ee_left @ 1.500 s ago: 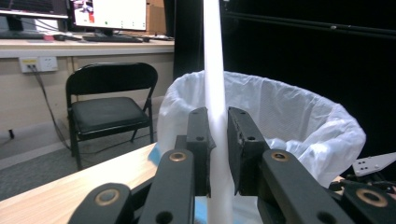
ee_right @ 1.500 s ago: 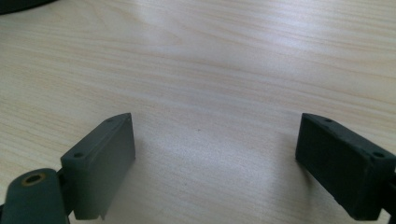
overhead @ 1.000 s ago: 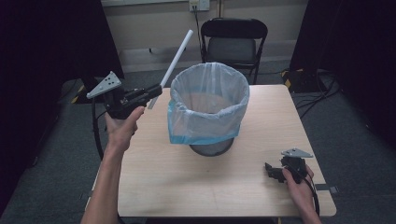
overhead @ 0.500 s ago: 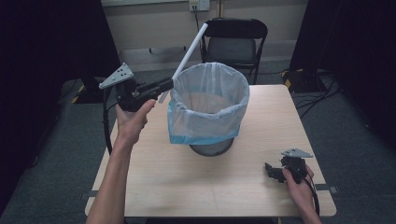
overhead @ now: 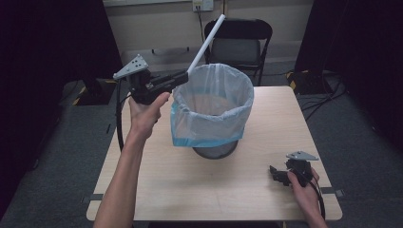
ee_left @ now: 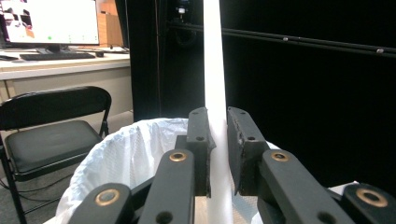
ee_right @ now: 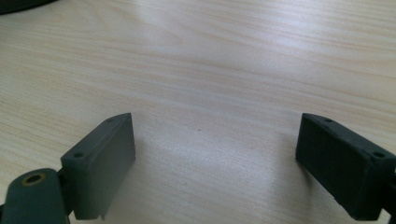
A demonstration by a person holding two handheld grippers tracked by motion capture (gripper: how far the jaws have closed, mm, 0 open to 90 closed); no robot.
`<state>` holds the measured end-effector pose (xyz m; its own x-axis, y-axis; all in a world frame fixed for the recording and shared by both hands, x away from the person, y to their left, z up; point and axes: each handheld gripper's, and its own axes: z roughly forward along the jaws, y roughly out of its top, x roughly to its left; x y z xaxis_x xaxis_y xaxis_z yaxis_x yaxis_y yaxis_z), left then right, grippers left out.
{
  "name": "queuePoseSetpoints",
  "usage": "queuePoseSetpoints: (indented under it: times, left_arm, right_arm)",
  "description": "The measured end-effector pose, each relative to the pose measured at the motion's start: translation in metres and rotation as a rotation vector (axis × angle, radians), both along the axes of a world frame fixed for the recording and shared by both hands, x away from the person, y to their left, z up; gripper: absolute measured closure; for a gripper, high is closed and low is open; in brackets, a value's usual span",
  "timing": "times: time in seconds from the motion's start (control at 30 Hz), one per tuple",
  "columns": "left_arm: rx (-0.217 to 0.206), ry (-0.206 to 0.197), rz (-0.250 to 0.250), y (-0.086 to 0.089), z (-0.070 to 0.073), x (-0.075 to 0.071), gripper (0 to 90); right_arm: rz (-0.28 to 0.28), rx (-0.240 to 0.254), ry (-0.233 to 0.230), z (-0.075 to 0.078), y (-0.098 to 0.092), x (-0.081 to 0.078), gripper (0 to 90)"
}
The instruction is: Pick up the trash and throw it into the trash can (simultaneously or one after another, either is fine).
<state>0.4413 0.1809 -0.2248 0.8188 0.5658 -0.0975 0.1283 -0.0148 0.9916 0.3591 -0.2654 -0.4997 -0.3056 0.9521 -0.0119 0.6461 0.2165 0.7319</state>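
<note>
Left tool [overhead: 183, 78] clamped on white tube [overhead: 207, 42], tube angled up toward 1 o'clock over the rim of the bag-lined waste bin [overhead: 212, 111] at bench [overhead: 157, 185] centre, right tool [overhead: 277, 175] jaws wide, nothing between them, resting low on bench at 4 o'clock, black folding chair [overhead: 240, 45] behind at 12.

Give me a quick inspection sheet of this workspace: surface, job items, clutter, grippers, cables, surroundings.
Surface: light wood table, bare around the bin.
Job's things: bin with a pale bag lining it, upright at the table's middle; white tube tilted above its rim.
Clutter: nothing seen.
Grippers: left gripper raised beside the bin, fingers shut on the tube; right gripper low at the table's near right corner, open, nothing between its fingers.
Cables: black cable hangs from the left gripper; more cables lie on the floor at right.
Surroundings: black folding chair behind the table, dark curtains both sides, grey floor.
</note>
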Motion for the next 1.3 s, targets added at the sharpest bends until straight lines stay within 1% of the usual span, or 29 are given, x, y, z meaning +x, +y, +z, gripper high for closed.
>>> queuePoseSetpoints:
  times: [0.1, 0.2, 0.3, 0.33, 0.4, 0.5, 0.53, 0.57, 0.6, 0.63, 0.67, 0.7, 0.73, 0.77, 0.8, 0.83, 0.87, 0.93, 0.97, 1.0, 1.03, 1.07, 1.1, 1.13, 1.23, 1.27, 1.3]
  left_arm:
    - [0.003, -0.002, -0.007, -0.005, 0.003, 0.003, 80.3]
    - [-0.005, -0.006, -0.017, -0.011, 0.006, 0.005, 80.3]
    - [0.002, -0.015, -0.012, -0.016, 0.007, 0.007, 80.3]
    - [0.003, -0.016, -0.017, -0.018, 0.008, 0.009, 80.3]
    - [0.017, -0.012, -0.020, -0.022, 0.009, 0.011, 80.4]
    - [0.025, 0.002, -0.029, -0.027, 0.009, 0.016, 80.3]
    - [0.040, 0.014, -0.037, -0.031, 0.008, 0.019, 80.3]
    - [0.040, 0.014, -0.037, -0.031, 0.008, 0.019, 80.2]
    - [0.051, 0.024, -0.057, -0.034, 0.006, 0.022, 79.9]
    - [0.051, 0.024, -0.057, -0.034, 0.006, 0.022, 79.8]
    - [0.051, 0.028, -0.046, -0.036, 0.004, 0.022, 79.3]
    - [0.034, 0.037, -0.038, -0.036, 0.003, 0.023, 75.1]
    - [0.034, 0.037, -0.038, -0.036, 0.003, 0.023, 68.6]
    - [0.026, 0.046, -0.047, -0.035, 0.002, 0.023, 68.6]
    - [0.026, 0.046, -0.046, -0.036, 0.001, 0.024, 64.5]
    - [0.037, 0.044, -0.034, -0.036, 0.001, 0.023, 61.0]
    - [0.044, 0.044, -0.033, -0.036, 0.000, 0.023, 54.8]
    - [0.047, 0.043, -0.031, -0.036, 0.000, 0.023, 49.4]
    - [0.059, 0.038, -0.023, -0.035, 0.001, 0.022, 49.4]
    - [0.061, 0.033, -0.012, -0.035, 0.001, 0.022, 46.1]
    - [0.053, 0.033, -0.018, -0.035, 0.001, 0.021, 41.3]
    - [0.053, 0.022, -0.024, -0.034, 0.002, 0.020, 37.0]
    - [0.052, 0.019, -0.019, -0.034, 0.002, 0.019, 37.0]
    - [0.041, 0.015, -0.024, -0.032, 0.003, 0.019, 33.1]
    - [0.047, 0.019, -0.027, -0.031, 0.004, 0.019, 26.2]
    - [0.045, 0.026, -0.031, -0.030, 0.004, 0.019, 26.2]
    - [0.048, 0.026, -0.037, -0.029, 0.004, 0.020, 24.2]
  right_arm:
    - [0.000, 0.000, 0.000, 0.000, 0.000, 0.000, 11.0]
    - [0.000, 0.000, 0.000, 0.000, 0.000, 0.000, 11.1]
    - [0.000, 0.000, 0.000, 0.000, 0.000, 0.000, 11.1]
    - [0.000, 0.000, 0.000, 0.000, 0.000, 0.000, 11.1]
    - [0.000, 0.000, 0.000, 0.000, 0.000, 0.000, 11.1]
    - [0.001, 0.000, 0.000, 0.000, 0.000, 0.000, 11.0]
    - [0.001, 0.001, 0.000, 0.000, 0.000, 0.000, 11.1]
    - [0.001, 0.001, 0.000, 0.000, 0.000, 0.000, 11.1]
    - [0.001, 0.000, 0.000, 0.000, 0.000, 0.000, 11.1]
    - [0.001, 0.000, 0.000, 0.000, 0.000, 0.000, 11.1]
    - [0.002, 0.000, -0.001, 0.000, 0.000, 0.000, 11.1]
    - [0.001, 0.000, 0.000, 0.000, 0.000, 0.000, 11.1]
    - [0.001, 0.000, 0.000, 0.000, 0.000, 0.000, 11.1]
    - [0.002, 0.000, -0.001, 0.000, 0.000, 0.000, 11.1]
    - [0.001, 0.000, 0.000, 0.000, 0.000, 0.000, 11.1]
    - [0.001, 0.000, 0.000, 0.000, 0.000, 0.000, 11.1]
    - [0.001, 0.001, 0.000, 0.000, 0.000, 0.000, 11.1]
    - [0.001, 0.000, 0.000, 0.000, 0.000, 0.000, 11.1]
    - [0.001, 0.000, 0.000, 0.000, 0.000, 0.000, 11.1]
    - [0.001, 0.000, 0.000, 0.000, 0.000, 0.000, 11.1]
    - [0.001, 0.000, 0.000, 0.000, 0.000, 0.000, 11.1]
    - [0.001, 0.000, 0.000, 0.000, 0.000, 0.000, 11.0]
    - [0.001, 0.000, 0.000, 0.000, 0.000, 0.000, 11.1]
    - [0.001, 0.000, 0.000, 0.000, 0.000, 0.000, 11.1]
    - [0.002, 0.000, -0.001, 0.000, 0.000, 0.000, 11.1]
    - [0.001, 0.000, 0.000, 0.000, 0.000, 0.000, 11.1]
    - [0.001, 0.000, 0.000, 0.000, 0.000, 0.000, 11.1]
